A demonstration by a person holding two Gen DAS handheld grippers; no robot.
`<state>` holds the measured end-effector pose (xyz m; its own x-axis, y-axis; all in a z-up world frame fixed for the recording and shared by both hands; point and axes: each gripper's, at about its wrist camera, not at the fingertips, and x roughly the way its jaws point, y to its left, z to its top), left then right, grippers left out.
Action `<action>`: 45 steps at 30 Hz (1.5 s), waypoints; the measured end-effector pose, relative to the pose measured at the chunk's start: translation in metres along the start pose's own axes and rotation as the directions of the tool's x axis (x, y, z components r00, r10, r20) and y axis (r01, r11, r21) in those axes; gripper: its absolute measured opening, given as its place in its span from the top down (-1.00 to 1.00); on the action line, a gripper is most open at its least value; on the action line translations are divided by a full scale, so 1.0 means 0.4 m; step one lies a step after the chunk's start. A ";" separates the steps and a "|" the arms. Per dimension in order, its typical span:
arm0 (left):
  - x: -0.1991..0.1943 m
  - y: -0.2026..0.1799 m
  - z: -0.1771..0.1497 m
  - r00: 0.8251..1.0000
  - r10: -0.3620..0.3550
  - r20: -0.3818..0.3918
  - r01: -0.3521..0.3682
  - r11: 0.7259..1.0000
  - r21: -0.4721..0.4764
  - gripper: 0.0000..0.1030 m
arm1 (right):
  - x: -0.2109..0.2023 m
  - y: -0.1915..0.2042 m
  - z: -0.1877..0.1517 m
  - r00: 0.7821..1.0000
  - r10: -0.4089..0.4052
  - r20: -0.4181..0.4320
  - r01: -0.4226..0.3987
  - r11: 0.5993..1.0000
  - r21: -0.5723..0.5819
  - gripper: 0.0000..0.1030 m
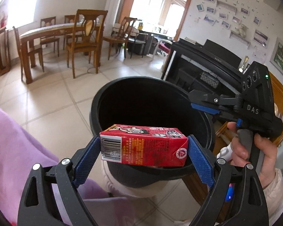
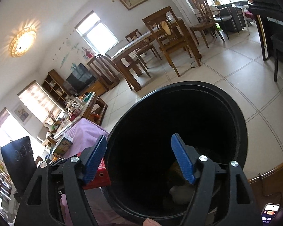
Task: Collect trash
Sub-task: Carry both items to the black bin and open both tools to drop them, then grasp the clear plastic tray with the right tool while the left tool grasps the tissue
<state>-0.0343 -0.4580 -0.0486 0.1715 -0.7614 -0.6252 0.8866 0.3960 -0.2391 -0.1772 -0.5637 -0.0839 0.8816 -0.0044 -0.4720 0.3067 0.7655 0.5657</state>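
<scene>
Gripping a red drink carton (image 1: 144,146) lengthwise, my left claw (image 1: 143,153) has one blue pad on the barcode end and the other on the folded end, both pressed against it. The carton lies level, held above the near rim of the black trash bin (image 1: 96,111), partly over its dark mouth. The bin stands on the tiled floor (image 1: 52,94), with a lilac cloth (image 1: 18,150) just to its left.

From the left wrist view, my right claw (image 1: 204,107) reaches in over the bin's far right rim, and my right hand (image 1: 254,150) is wrapped around its grey handle, a pale sleeve at the wrist.

My right claw (image 2: 139,158) is released, nothing between its blue pads (image 2: 183,160); they stand well apart over the bin's opening (image 2: 241,124). Deep inside the bin, low on the right, I can make out some pale crumpled rubbish (image 2: 179,192), though it is too dark to tell what it is. Behind my right claw's left pad, a corner of the red carton (image 2: 100,177) shows just outside the bin's rim.

Beyond the bin stands a wooden dining table (image 1: 47,32) with chairs around it, and a black piano (image 1: 207,62) against the right wall.
</scene>
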 end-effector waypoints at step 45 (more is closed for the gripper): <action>-0.794 0.515 -0.455 0.839 0.543 0.024 -0.542 0.833 0.114 -0.87 | 0.421 0.744 -0.187 0.901 0.112 -0.418 -0.313 0.836 -0.451 -0.67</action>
<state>0.0157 -0.0413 -0.0346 0.6359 -0.4361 -0.6368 0.6939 0.6843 0.2243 0.0359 -0.2885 -0.0457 0.6789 0.3510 -0.6450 -0.1816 0.9313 0.3156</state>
